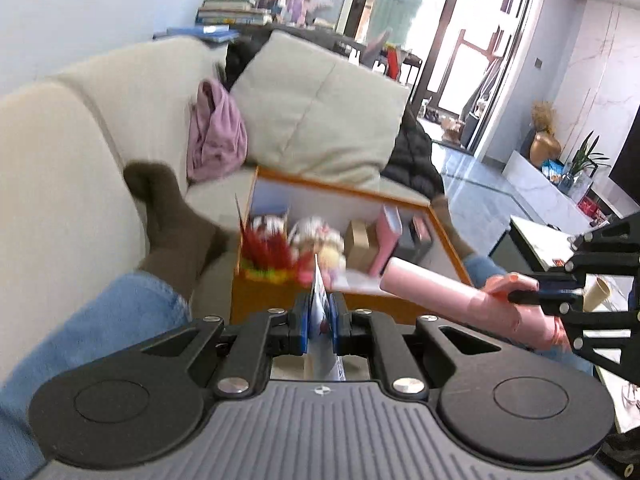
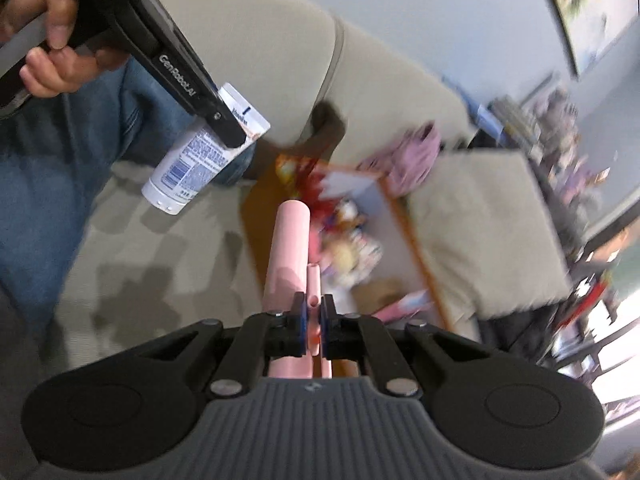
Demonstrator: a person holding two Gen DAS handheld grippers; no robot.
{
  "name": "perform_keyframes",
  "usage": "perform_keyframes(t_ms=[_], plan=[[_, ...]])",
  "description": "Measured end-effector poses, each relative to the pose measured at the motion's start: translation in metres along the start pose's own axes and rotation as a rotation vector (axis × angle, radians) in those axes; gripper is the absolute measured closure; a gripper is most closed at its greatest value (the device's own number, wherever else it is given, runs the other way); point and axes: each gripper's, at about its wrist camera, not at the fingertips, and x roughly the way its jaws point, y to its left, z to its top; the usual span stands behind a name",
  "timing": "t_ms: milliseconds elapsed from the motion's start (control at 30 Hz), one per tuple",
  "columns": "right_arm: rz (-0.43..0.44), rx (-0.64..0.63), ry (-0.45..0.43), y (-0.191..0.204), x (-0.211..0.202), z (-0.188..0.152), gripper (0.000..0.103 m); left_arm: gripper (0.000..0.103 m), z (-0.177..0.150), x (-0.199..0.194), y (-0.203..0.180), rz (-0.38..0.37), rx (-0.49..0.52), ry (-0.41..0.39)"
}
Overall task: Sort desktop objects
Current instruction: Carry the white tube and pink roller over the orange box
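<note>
Left gripper (image 1: 320,320) is clamped on a white tube (image 2: 204,148) by its flat crimped end, cap hanging down, off to the left of the orange box (image 1: 448,236) on the sofa (image 1: 120,92). Right gripper (image 2: 314,320) is clamped on a pink bottle (image 2: 290,248), nose over the box. Looks like the carry step. Next: bring each over free space in the box, past the toys at its left end, then let go.

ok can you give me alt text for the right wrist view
The right gripper is shut on a thin part of a pink cylindrical item, held above an orange-rimmed box of blurred toys on a beige sofa. At upper left, the left gripper, held in a hand, clamps a white tube with blue print by its flat end.
</note>
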Motion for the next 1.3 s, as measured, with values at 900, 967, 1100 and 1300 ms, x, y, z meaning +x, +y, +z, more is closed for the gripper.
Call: perform_keyframes(t_ms=[900,967,1100,1300], plan=[[0.240,-0.462,0.182,-0.048,0.121,-0.007,0.097,0.092,0.063,0.054,0.033,0.046,-0.107,-0.070],[0.274,-0.457,0.176,-0.049,0.127,-0.008,0.097,0.092,0.063,0.059,0.033,0.040,-0.108,-0.064],[0.356,-0.436,0.168,-0.050,0.147,-0.009,0.097,0.092,0.062,0.067,0.034,0.030,-0.115,-0.053],[0.481,-0.340,0.181,-0.060,0.175,-0.016,0.097,0.092,0.062,0.075,0.037,0.030,-0.128,-0.038]])
